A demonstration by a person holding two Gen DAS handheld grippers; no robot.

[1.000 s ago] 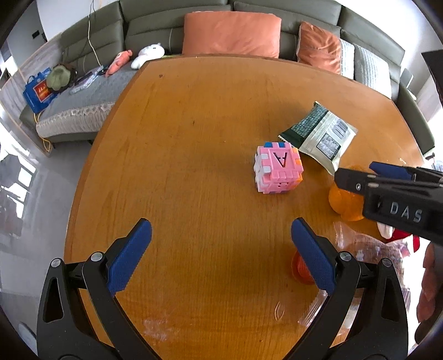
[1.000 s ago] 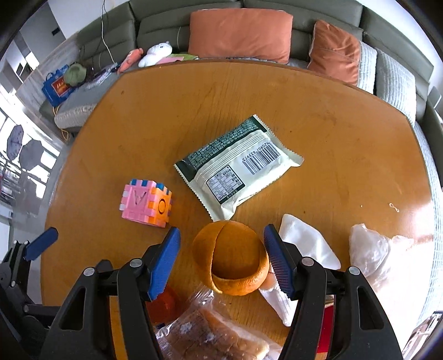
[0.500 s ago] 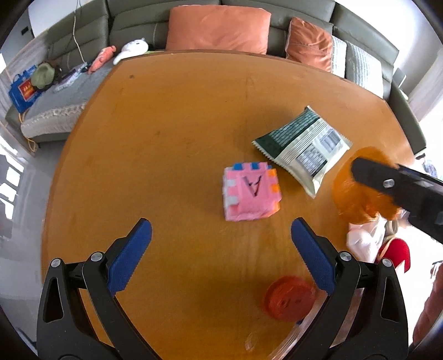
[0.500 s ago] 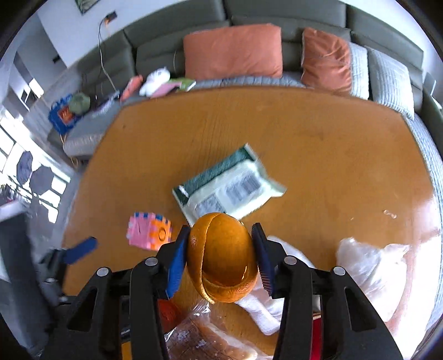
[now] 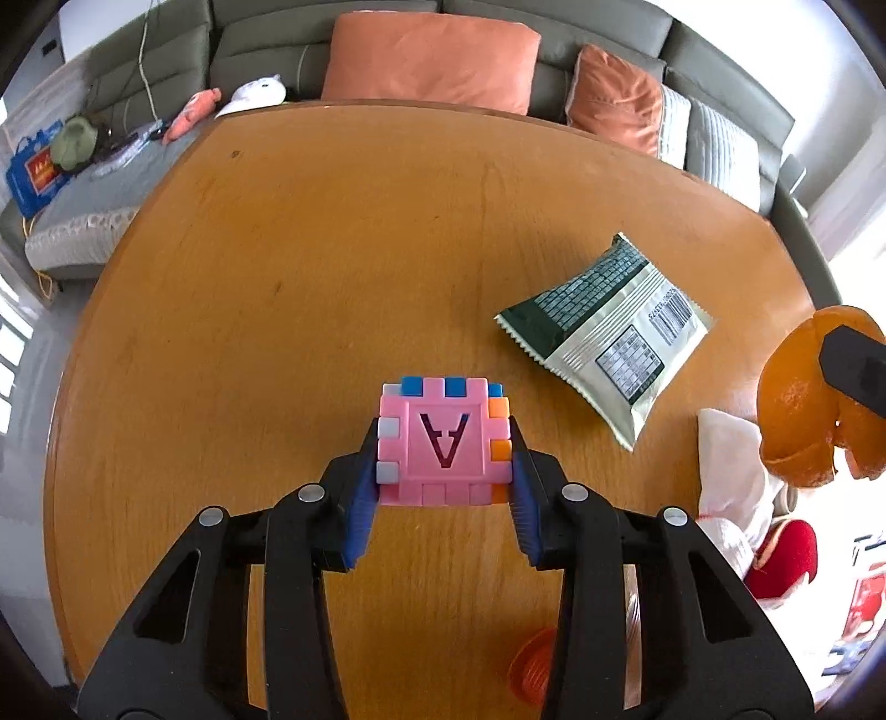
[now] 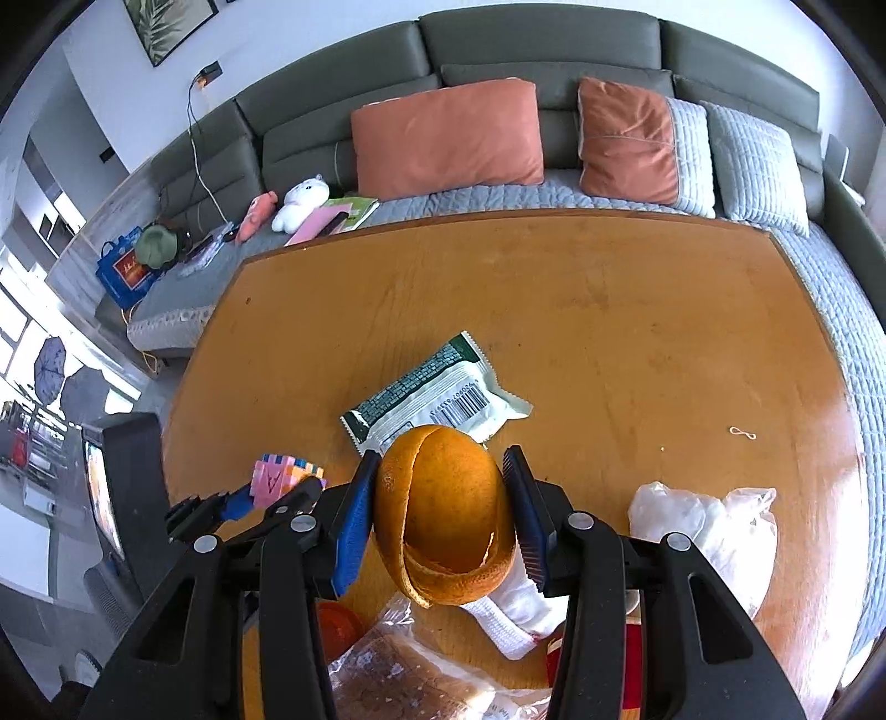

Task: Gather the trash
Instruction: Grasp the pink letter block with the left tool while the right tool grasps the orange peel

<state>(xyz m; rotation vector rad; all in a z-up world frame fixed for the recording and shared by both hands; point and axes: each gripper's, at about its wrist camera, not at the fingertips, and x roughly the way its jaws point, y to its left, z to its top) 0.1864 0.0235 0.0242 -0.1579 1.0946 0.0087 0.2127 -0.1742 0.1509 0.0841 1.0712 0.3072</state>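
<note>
A pink puzzle cube marked "A" sits on the round wooden table. My left gripper is closing on it, and its blue pads touch the cube's two sides. From the right wrist the cube shows at the left, between those fingers. My right gripper is shut on a curled orange peel and holds it above the table. In the left wrist view the peel hangs at the right edge. A green and white snack packet lies flat beyond both.
A crumpled white tissue, a bagged bread, an orange-red lid and a clear plastic bag lie near the table's front right. A grey sofa with orange cushions runs behind the table.
My left gripper went from wide open to closed around the pink cube after moving up to it. My right gripper shut on the orange peel and lifted it off the table.
</note>
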